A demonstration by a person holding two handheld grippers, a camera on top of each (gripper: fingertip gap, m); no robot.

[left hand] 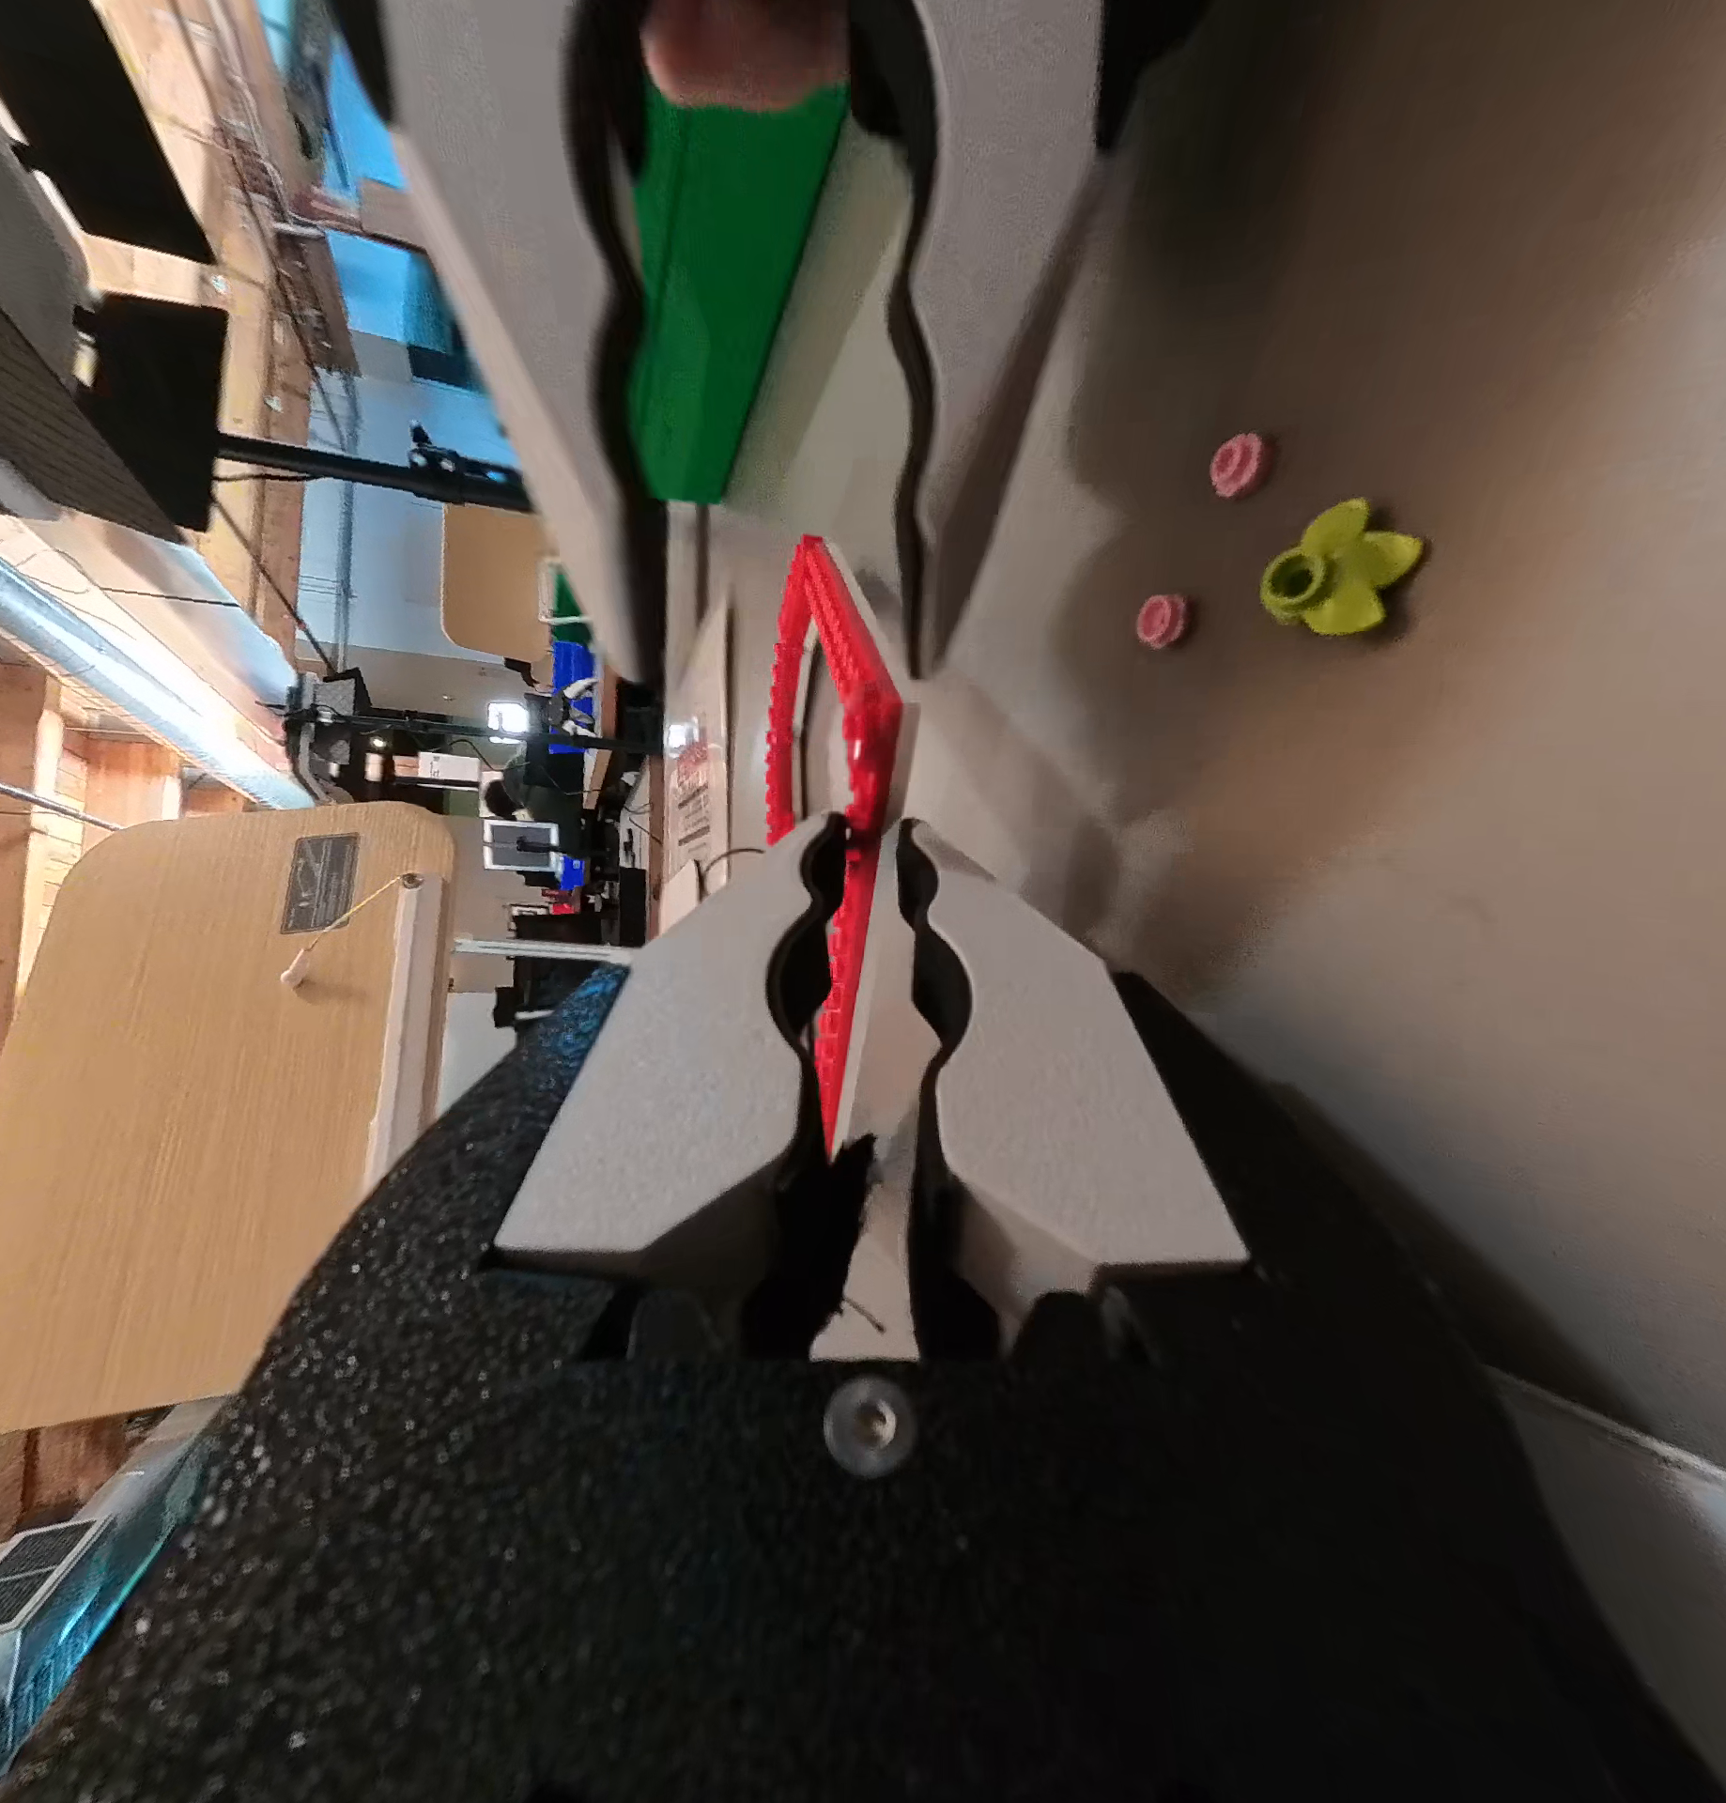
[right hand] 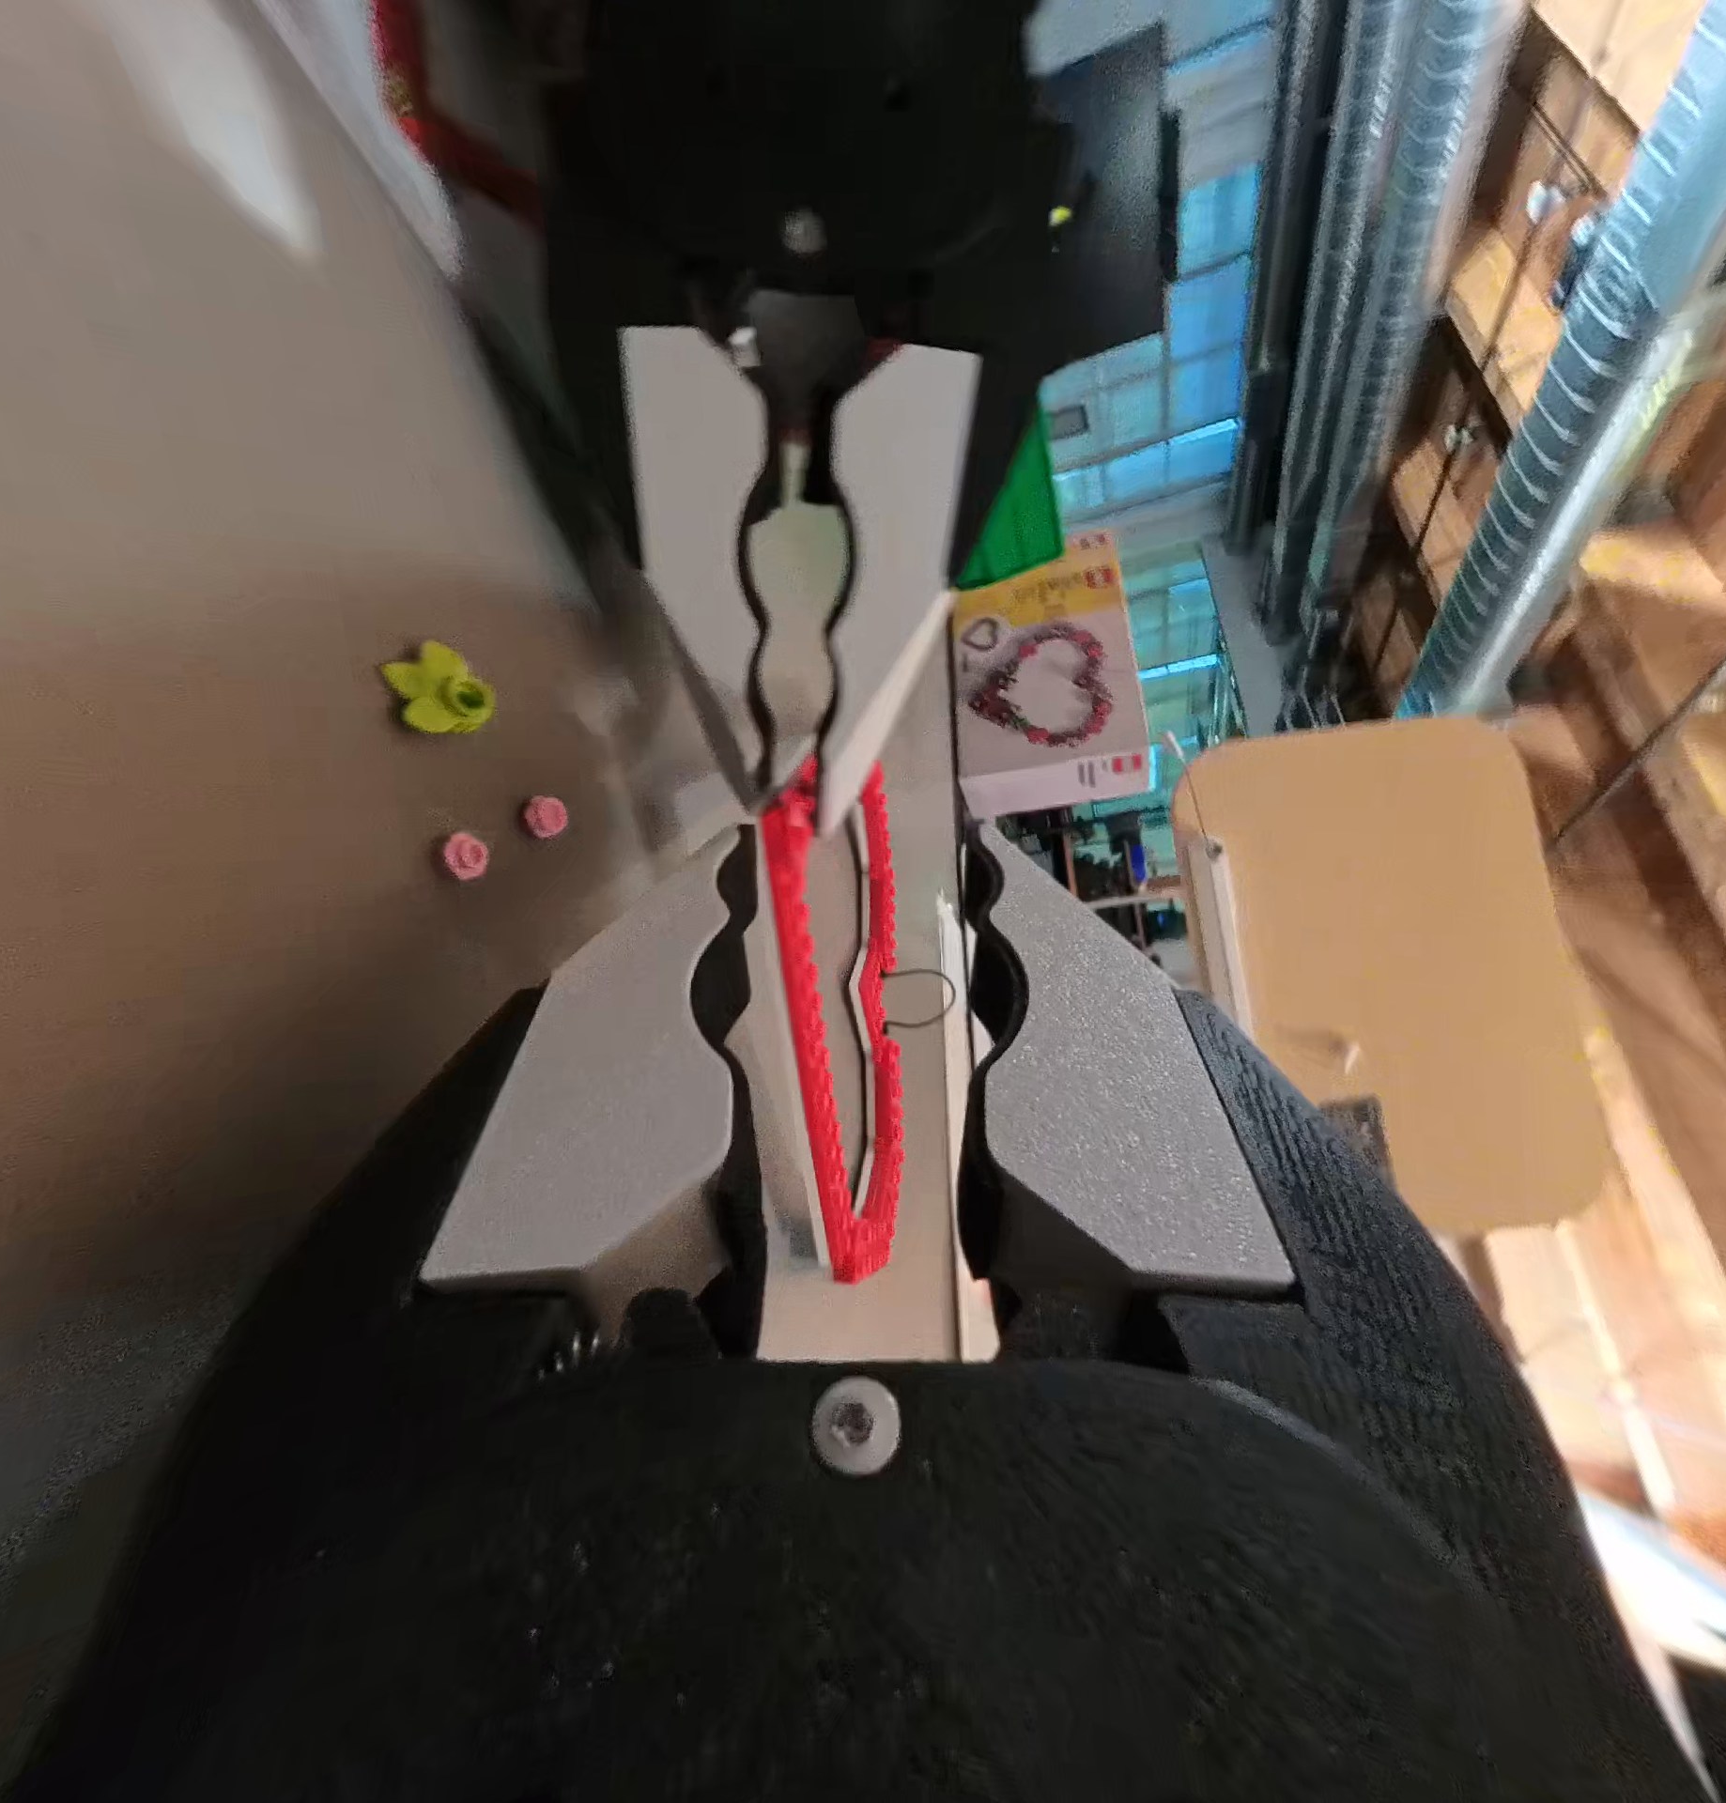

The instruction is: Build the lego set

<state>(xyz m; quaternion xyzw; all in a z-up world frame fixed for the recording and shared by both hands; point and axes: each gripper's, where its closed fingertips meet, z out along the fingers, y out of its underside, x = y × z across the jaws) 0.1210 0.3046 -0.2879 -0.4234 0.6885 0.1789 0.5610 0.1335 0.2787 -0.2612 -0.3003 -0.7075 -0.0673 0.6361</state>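
Observation:
A red heart-shaped lego frame point(left hand: 844, 937) is held in the air between both grippers and is seen almost edge-on. My left gripper point(left hand: 864, 839) is shut on one end of it. In the right wrist view the frame point(right hand: 820, 1024) lies between the wide-open fingers of my right gripper point(right hand: 854, 849), with the left gripper point(right hand: 791, 781) facing it and pinching the far end. The right gripper point(left hand: 781, 663) shows open at the top of the left wrist view. A lime flower piece point(left hand: 1337, 580) and two pink round pieces point(left hand: 1240, 465) lie loose on the table.
The grey-brown table point(left hand: 1425, 878) holds the lime piece point(right hand: 440, 688) and pink pieces point(right hand: 545, 815). A booklet with a heart picture point(right hand: 1044, 673) stands beyond. Something green point(left hand: 703, 293) sits behind the right gripper. A wooden panel point(right hand: 1376, 976) is off the table's edge.

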